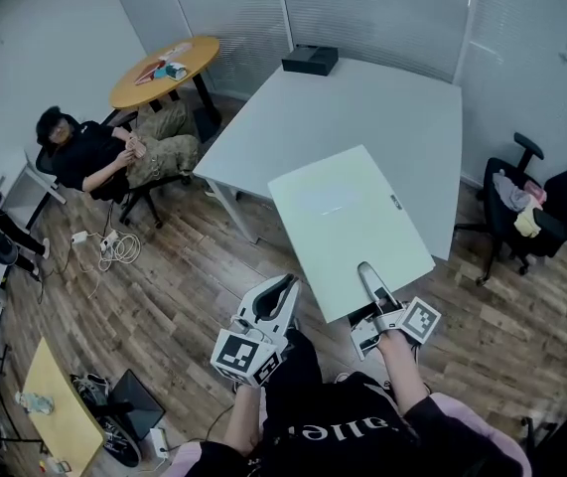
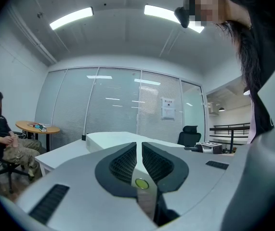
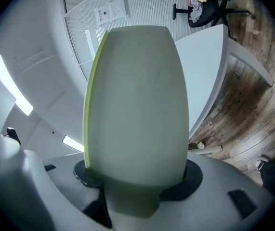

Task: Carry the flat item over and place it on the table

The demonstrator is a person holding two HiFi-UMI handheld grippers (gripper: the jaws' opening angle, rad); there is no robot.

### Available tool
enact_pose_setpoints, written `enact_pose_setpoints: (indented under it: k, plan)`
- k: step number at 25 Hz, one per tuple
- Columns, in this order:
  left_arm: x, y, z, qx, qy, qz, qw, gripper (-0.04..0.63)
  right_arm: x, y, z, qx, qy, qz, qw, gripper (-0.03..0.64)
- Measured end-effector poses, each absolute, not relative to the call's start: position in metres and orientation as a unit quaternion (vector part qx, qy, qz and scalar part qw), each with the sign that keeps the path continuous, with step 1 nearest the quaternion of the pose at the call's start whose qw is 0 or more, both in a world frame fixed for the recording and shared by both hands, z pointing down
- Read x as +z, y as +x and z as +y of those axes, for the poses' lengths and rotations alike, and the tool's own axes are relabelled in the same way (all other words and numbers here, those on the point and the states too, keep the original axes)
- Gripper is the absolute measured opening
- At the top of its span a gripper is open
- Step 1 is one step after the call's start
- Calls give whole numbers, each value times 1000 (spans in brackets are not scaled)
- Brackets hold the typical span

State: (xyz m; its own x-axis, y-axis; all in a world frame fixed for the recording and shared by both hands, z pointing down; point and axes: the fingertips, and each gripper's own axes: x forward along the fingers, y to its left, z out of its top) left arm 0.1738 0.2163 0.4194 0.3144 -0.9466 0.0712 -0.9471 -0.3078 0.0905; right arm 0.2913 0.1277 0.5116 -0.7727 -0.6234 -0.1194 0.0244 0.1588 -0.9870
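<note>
Right claw (image 1: 370, 278) was clamped on the near edge of the flat pale-green board (image 1: 348, 222). Board projected straight ahead of that claw, roughly level, held clear of the wooden floor (image 1: 184, 296). White bench (image 1: 362, 107) stood ahead of both claws. Left claw (image 1: 281, 288) was clenched shut on nothing, just left of the right claw and apart from the board.

I read nothing with certainty; white lettering on the black shirt (image 1: 303, 431) is upside down and partly hidden; the notice (image 2: 168, 108) on the glass wall (image 2: 108, 105) is too small.
</note>
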Motion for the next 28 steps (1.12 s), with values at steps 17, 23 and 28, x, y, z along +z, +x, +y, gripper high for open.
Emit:
enact_pose_setpoints:
  k: [17, 23, 28]
  plan:
    - [409, -8, 100, -16, 836, -545, 62, 52, 514, 126, 37, -618, -257, 698, 253, 283]
    - [414, -53, 85, -29, 836, -543, 69, 52, 515, 92, 29, -618, -260, 696, 255, 284]
    - [425, -60, 78, -38, 835, -541, 87, 52, 521, 92, 25, -622, -277, 691, 241, 284]
